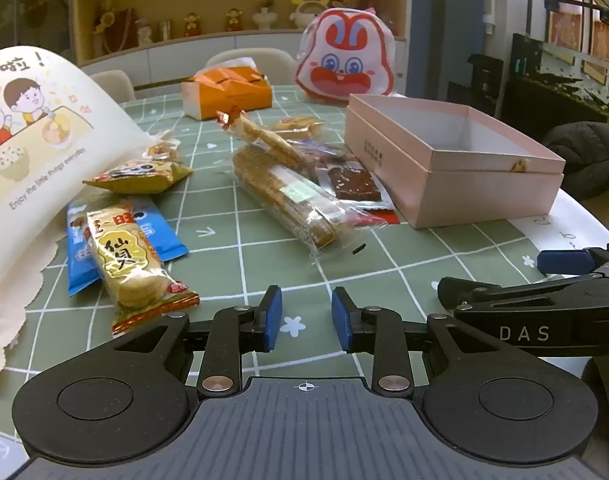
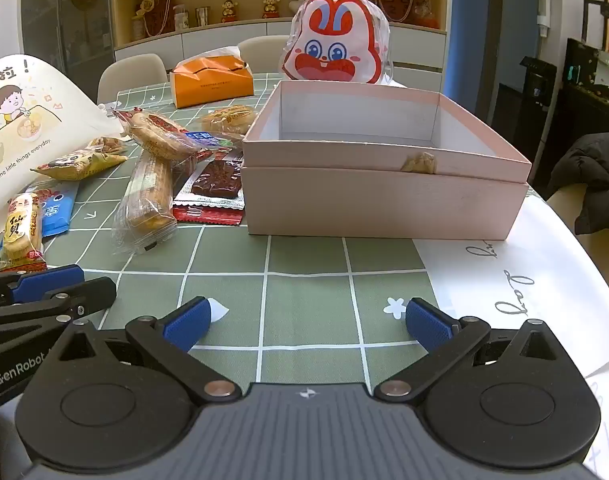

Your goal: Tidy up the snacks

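Pink box (image 2: 384, 196) — open, lidless — white inside, snack packets (image 2: 150, 196) beside it.

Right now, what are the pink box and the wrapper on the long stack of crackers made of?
The pink box looks like stiff cardboard with a matte finish: flat straight walls, sharp corners, no shine, white inside. The cracker wrapper looks like thin clear plastic film: the crackers show through it, it glints and crinkles, and its sealed end sticks out flat. Both are guesses from looks alone.

Tablecloth (image 2: 304, 256) under the fingers looked like smooth matt vinyl; pink box (image 2: 384, 204) ahead was matt cardboard, snack wrappers (image 1: 292, 196) were glossy crinkly plastic, finger pads (image 2: 188, 324) textured rubber.
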`<action>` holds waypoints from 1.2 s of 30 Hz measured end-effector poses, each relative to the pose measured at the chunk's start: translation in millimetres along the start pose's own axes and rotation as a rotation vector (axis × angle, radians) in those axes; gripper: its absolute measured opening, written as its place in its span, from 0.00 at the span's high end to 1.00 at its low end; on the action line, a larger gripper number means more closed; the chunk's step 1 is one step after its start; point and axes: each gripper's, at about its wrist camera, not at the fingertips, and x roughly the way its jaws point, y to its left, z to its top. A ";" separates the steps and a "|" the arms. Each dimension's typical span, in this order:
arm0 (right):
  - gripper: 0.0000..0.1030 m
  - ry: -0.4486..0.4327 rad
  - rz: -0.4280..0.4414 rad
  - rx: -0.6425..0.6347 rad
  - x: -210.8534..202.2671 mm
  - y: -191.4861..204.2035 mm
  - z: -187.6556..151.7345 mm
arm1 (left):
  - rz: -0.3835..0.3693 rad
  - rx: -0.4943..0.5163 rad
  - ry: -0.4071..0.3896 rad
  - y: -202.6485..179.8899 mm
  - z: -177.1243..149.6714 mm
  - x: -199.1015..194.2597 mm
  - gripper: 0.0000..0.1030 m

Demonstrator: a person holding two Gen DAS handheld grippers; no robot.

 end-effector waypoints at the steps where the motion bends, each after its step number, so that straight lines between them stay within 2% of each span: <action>1: 0.00 -0.001 0.001 0.001 0.0 0.0 0.0 | 0.015 0.020 -0.002 -1.2 -0.3 0.1 0.68; 36: 0.00 -0.001 0.000 -0.001 0.0 0.1 -0.3 | 0.001 0.000 0.000 -0.6 -0.1 0.0 0.68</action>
